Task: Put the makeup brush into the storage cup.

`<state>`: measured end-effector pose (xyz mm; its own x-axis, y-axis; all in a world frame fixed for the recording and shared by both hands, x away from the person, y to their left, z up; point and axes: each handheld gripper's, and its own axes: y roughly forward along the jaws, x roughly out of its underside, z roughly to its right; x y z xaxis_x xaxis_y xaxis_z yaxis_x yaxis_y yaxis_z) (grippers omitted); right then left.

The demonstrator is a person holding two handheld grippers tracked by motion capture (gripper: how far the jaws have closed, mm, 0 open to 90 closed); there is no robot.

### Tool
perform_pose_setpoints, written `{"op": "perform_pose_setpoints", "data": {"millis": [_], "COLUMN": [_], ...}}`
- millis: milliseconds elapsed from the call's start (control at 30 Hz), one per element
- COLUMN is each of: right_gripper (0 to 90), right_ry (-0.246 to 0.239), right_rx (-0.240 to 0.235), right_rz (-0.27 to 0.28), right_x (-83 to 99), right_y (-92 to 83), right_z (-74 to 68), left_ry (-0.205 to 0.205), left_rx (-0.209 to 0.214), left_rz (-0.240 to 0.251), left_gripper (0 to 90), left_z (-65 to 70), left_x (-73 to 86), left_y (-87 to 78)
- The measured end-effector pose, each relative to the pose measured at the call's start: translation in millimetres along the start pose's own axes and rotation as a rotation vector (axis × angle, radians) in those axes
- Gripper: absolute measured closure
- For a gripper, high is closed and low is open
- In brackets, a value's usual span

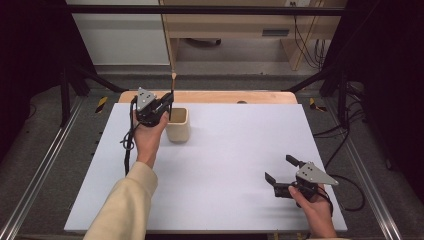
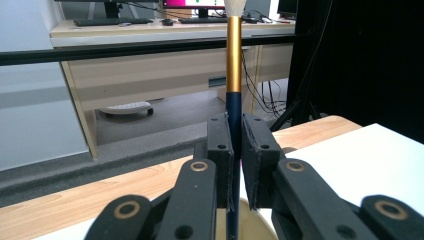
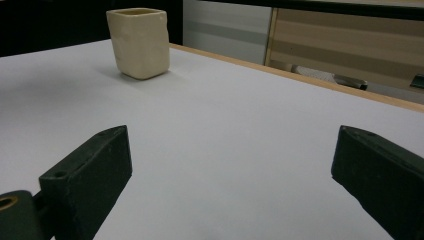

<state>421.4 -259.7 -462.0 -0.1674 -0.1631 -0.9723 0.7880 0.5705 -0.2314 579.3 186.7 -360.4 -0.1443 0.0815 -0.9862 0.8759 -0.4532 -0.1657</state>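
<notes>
the left gripper (image 1: pixel 167 102) is holding a brush (image 2: pixel 233 75) upright, jaws clamping its dark handle, bristles pointing up, long axis vertical, lower end dipping over the cream cup (image 1: pixel 178 125) at the tabletop's (image 1: pixel 225 165) far left. likely next: lowering straight, then releasing (gently). the right gripper (image 1: pixel 282 169) is resting near right, jaws wide, empty.

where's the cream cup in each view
High view: cream cup left of centre, beside the left hand-held gripper.
Left gripper view: its rim at the bottom edge, under the jaws.
Right gripper view: upper left.
Shared landmark: the white table.
</notes>
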Motion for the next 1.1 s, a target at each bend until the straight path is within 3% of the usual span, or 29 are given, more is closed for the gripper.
{"op": "perform_pose_setpoints", "data": {"millis": [433,1100], "right_gripper": [3.2,3.2], "right_ry": [-0.004,-0.004], "right_rx": [-0.004,-0.007], "right_rz": [-0.004,-0.011], "right_x": [0.7,0.9], "right_y": [0.7,1.2], "right_z": [0.5,-0.1], "left_ry": [-0.015,-0.017], "left_rx": [0.0,0.002], "left_rz": [-0.019,-0.034], "left_gripper": [82.7,82.7], "left_z": [-2.4,-3.6], "left_x": [17.0,29.2], "left_y": [10.5,9.6]}}
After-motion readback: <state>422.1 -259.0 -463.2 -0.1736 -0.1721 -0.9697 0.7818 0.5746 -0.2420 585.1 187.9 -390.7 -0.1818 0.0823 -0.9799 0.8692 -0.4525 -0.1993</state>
